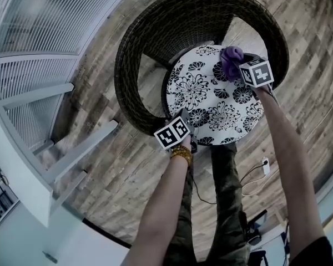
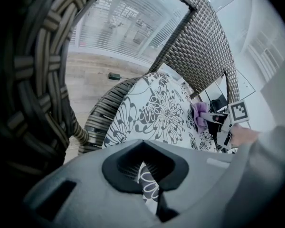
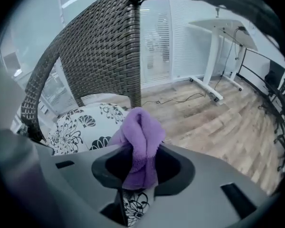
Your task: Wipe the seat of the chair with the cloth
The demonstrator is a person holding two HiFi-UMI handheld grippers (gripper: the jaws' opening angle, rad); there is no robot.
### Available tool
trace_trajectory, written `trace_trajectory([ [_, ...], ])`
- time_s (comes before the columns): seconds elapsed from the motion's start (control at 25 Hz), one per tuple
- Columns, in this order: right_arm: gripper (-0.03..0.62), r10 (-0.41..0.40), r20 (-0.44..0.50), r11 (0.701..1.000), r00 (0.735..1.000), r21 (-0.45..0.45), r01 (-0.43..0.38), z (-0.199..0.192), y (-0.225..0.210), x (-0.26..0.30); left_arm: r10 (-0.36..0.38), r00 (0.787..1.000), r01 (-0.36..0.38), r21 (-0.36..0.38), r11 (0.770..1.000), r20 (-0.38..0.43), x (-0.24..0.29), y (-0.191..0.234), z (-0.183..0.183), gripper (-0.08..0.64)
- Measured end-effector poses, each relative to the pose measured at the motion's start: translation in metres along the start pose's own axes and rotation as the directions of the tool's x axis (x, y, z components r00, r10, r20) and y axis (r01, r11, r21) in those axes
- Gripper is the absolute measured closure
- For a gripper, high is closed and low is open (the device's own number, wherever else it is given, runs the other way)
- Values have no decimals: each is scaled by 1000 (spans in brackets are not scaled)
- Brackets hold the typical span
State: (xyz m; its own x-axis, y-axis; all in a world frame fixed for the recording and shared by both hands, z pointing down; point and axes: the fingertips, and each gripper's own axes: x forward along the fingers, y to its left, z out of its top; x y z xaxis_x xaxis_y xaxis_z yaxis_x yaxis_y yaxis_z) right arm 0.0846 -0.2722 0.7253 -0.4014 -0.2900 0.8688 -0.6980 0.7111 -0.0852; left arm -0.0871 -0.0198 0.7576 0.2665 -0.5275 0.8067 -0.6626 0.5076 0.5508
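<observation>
The right tool (image 1: 240, 70) is clamping the bunched purple cloth (image 1: 231, 60) on the far right part of the floral seat (image 1: 211, 98), while the left tool (image 1: 183, 121) is pinching the seat's near edge with narrowed jaws, the wicker chair back (image 1: 200, 10) curving closely round both.

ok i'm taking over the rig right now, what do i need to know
Left hand-held gripper: at the front edge of the floral seat. Its jaws are nearly together with seat fabric showing in the gap, and I can't tell whether they pinch the cushion.
Right hand-held gripper: shut on the bunched purple cloth, at the seat's far right part near the wicker chair back.
Done: the cloth is in grip and at the seat. Nothing shows how much is wiped.
Left: sweep the cloth across the whole seat, probably toward the front.
</observation>
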Motion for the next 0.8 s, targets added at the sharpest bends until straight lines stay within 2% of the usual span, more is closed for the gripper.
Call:
trace_trajectory([
  [0.08,472,-52,23,998,998,24,52,5,-6,-6,-1,1000,1,0,1000,1,0,0,0,546],
  [0.16,471,-86,94,996,992,-18,88,20,3,-20,1,1000,-1,0,1000,0,-1,1,-2,546],
  [0.2,471,-71,153,995,986,-59,81,33,14,-28,2,1000,-2,1,1000,-1,-2,1,-2,546],
  [0.28,471,27,255,991,967,-137,8,60,47,-44,2,1000,-2,4,1000,2,-1,0,-1,546],
  [0.36,471,172,296,977,940,-177,-123,77,90,-49,4,1000,-4,5,1000,6,-1,1,0,546],
  [0.44,471,341,272,936,900,-188,-298,81,140,-46,5,1000,-5,3,1000,5,-1,2,0,546],
  [0.52,469,503,207,863,839,-165,-477,73,190,-37,4,1000,-4,1,1000,4,-1,2,-1,546],
  [0.56,469,558,170,829,812,-153,-538,68,212,-30,4,1000,-4,1,1000,4,-1,1,-1,546],
  [0.6,469,588,131,808,798,-153,-570,62,231,-21,3,1000,-3,1,1000,5,0,1,-1,546],
  [0.68,468,593,43,797,804,-174,-578,46,257,-1,2,1000,-2,1,1000,5,0,1,0,546],
  [0.8,468,561,-50,814,826,-146,-562,22,274,29,4,1000,-4,1,1000,5,-1,1,-1,546],
])
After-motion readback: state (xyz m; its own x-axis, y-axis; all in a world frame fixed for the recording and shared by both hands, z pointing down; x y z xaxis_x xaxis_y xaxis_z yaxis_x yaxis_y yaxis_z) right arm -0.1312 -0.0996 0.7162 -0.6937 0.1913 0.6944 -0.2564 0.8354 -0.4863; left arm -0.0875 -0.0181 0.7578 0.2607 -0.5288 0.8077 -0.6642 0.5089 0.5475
